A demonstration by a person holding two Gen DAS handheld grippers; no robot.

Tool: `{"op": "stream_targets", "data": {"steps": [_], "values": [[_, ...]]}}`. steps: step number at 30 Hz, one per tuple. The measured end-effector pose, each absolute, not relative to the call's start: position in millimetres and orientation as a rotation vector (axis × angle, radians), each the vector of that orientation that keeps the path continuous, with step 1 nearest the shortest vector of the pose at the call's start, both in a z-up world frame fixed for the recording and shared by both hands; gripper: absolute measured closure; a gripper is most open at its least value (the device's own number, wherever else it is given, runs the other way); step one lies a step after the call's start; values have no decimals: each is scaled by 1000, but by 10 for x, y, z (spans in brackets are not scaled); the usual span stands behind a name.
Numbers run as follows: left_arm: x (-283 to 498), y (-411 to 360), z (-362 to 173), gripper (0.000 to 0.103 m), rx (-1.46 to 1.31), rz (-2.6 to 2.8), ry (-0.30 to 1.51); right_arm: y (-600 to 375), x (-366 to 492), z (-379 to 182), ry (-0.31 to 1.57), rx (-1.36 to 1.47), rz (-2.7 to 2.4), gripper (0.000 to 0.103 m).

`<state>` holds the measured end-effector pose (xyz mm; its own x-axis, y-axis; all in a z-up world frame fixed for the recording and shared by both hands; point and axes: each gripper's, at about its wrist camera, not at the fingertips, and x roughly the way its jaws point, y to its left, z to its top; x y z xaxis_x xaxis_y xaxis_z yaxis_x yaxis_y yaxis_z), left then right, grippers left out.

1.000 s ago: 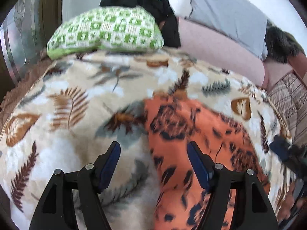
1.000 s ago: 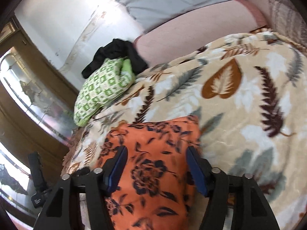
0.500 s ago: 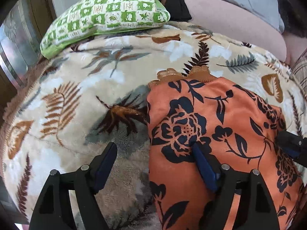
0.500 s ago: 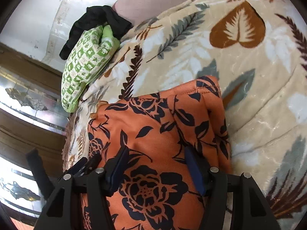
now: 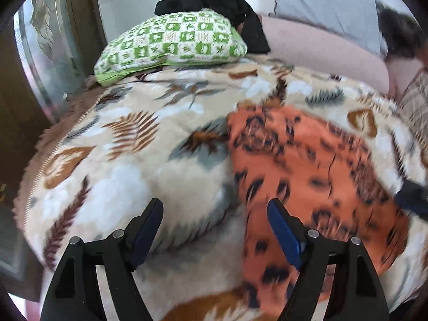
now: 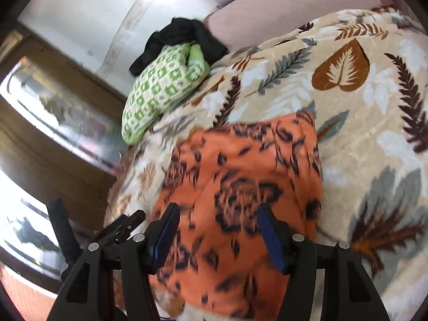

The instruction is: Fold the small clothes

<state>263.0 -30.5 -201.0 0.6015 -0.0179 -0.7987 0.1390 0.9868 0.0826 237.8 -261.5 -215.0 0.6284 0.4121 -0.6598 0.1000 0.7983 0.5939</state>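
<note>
Currently both frames motion-blurred. Orange floral garment [image 5: 307, 171] lies flat on leaf-print blanket [image 5: 112, 160]. Left gripper [image 5: 215, 230] jaws wide apart, empty, straddling garment's left edge. Right gripper [image 6: 218, 234] also spread, empty, over garment. Green checked pillow [image 5: 174, 42] beyond.

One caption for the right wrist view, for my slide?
Open right gripper above an orange floral garment on a leaf-print blanket.

The cloth [image 6: 240, 187] ahead of the right claw [image 6: 216, 230] is orange with dark flowers. Around it, the blanket [image 5: 128, 160] is cream with brown, grey and white leaves. Far beyond, the pillow [image 5: 174, 42] is green-and-white checked, under a black garment [image 5: 214, 0].
</note>
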Motion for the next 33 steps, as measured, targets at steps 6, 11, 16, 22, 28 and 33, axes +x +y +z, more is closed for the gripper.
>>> {"op": "stream_targets", "data": {"steps": [6, 11, 16, 22, 28, 33], "values": [[2518, -427, -2227, 21, 317, -58, 898, -2505, 1994, -2292, 937, 628, 190, 45], [2542, -370, -2269, 21, 282, -62, 921, -2489, 2014, -2550, 983, 626, 171, 47], [2464, -319, -2167, 21, 229, -55, 913, -2410, 1955, -2458, 973, 565, 155, 45], [2217, -253, -1873, 22, 167, -30, 855, -2417, 1695, -2247, 928, 574, 131, 45], [1891, -253, -1473, 22, 134, -37, 770, -2435, 1340, -1922, 851, 541, 86, 42], [1638, -274, -1121, 22, 124, -36, 715, -2415, 1055, -1638, 780, 496, 44, 42]]}}
